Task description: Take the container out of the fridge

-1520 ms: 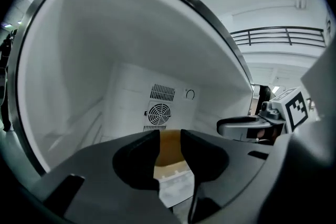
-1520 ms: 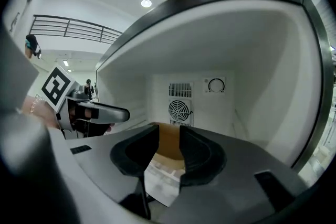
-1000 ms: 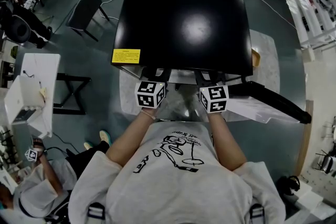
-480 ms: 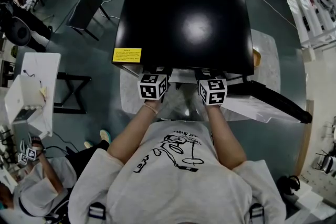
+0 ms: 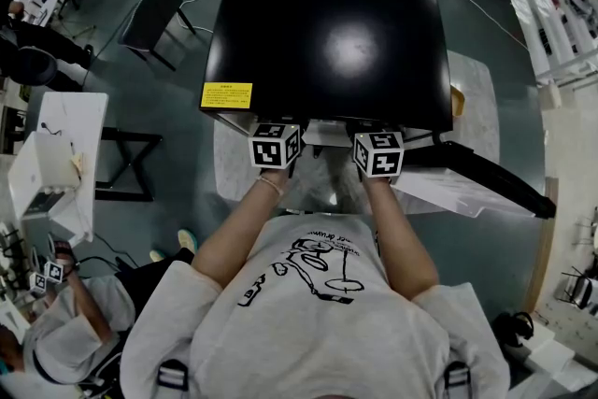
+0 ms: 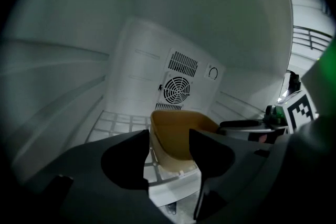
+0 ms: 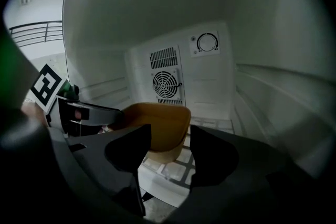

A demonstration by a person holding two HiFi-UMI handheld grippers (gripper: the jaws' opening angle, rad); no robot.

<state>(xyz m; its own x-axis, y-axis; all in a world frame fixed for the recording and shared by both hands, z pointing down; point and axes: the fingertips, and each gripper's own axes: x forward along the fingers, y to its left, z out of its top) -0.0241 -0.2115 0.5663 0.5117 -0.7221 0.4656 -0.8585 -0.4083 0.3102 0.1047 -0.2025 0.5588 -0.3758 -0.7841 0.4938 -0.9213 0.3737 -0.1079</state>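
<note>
Container: the tan, open-topped plastic container point(image 6: 178, 136) stands on the white wire shelf point(image 6: 113, 123), near the shelf's front, ahead of the round fan grille point(image 6: 176, 89).
Left tool: the left gripper point(image 6: 168, 140) is spread wide and grips nothing. The container's left wall shows in its gap, apparently untouched.
Right tool: the right gripper point(image 7: 170, 138) is equally released, with the container's right wall in its gap.
Surroundings: a black-cased fridge point(image 5: 327, 33) with a white interior, its door point(image 5: 486, 178) swung open at the person's right.
Risk, grip: each jaw pair would pinch one thin wall, so uneven closing could tilt or flex the container.
Risk, exit: a low pull could catch the shelf's front edge.
</note>
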